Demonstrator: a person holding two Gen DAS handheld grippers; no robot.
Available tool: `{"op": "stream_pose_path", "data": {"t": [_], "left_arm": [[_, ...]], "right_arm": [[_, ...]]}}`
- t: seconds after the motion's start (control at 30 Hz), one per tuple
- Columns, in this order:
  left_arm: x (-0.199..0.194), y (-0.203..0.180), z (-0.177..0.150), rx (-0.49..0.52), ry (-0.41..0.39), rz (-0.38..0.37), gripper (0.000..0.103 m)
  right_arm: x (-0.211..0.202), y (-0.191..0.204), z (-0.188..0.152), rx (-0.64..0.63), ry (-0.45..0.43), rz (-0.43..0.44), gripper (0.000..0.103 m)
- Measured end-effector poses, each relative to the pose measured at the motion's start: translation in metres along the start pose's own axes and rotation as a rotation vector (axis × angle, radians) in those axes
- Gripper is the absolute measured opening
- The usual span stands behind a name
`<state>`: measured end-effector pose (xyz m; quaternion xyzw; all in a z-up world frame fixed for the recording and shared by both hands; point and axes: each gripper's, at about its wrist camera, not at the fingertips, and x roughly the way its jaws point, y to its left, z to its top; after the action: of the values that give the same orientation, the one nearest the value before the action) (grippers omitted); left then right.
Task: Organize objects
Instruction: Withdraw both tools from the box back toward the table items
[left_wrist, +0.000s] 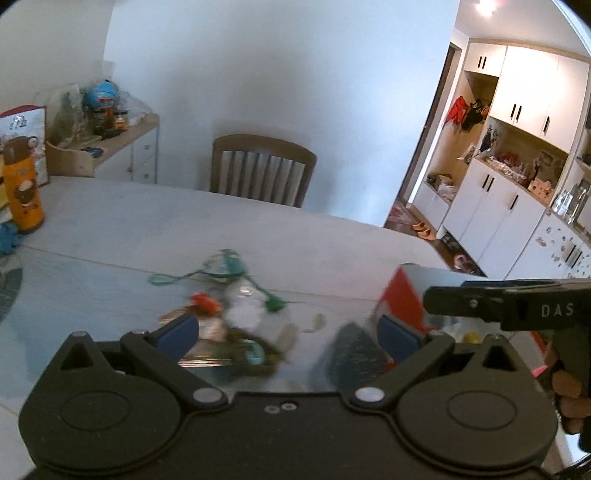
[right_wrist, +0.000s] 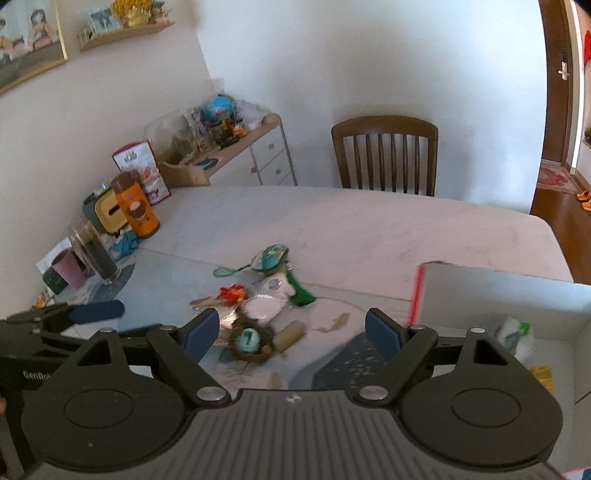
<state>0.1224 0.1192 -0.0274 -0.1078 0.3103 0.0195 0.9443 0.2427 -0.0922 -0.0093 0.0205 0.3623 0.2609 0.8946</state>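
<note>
A: How far along is it?
B: Early, I judge. On the desk (right_wrist: 369, 229), the box (right_wrist: 498, 295) holds a few things; the pile (right_wrist: 258, 314) beside it waits.
A: Tongs?
B: Left tongs (left_wrist: 288, 332) and right tongs (right_wrist: 291, 332) both spread, empty.

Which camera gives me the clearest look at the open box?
Right wrist view: the open box shows its white wall, red edge and items inside. Left wrist view shows only its red corner, partly hidden behind the right gripper.
</note>
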Motion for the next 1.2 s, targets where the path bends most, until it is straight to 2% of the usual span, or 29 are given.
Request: {"op": "stream_pose_path", "data": {"t": [0.27, 0.43, 0.67, 0.97, 1.2], "left_arm": [[0.006, 0.065, -0.001, 0.041, 0.030, 0.024, 0.102], [0.020, 0.098, 0.000, 0.044, 0.041, -0.016, 0.102], [0.051, 0.123, -0.004, 0.063, 0.092, -0.063, 0.102], [0.101, 0.141, -0.010, -0.004, 0.182, -0.117, 0.097], [0.135, 0.143, -0.015, -0.059, 0.256, -0.161, 0.089]], "right_arm": [[0.031, 0.040, -0.012, 0.012, 0.046, -0.056, 0.086], [0.054, 0.057, -0.018, 0.013, 0.073, -0.101, 0.086], [0.091, 0.074, -0.027, -0.055, 0.115, -0.150, 0.086], [0.131, 0.087, -0.033, -0.118, 0.163, -0.165, 0.086], [0.163, 0.094, -0.036, -0.164, 0.216, -0.160, 0.068]]}}
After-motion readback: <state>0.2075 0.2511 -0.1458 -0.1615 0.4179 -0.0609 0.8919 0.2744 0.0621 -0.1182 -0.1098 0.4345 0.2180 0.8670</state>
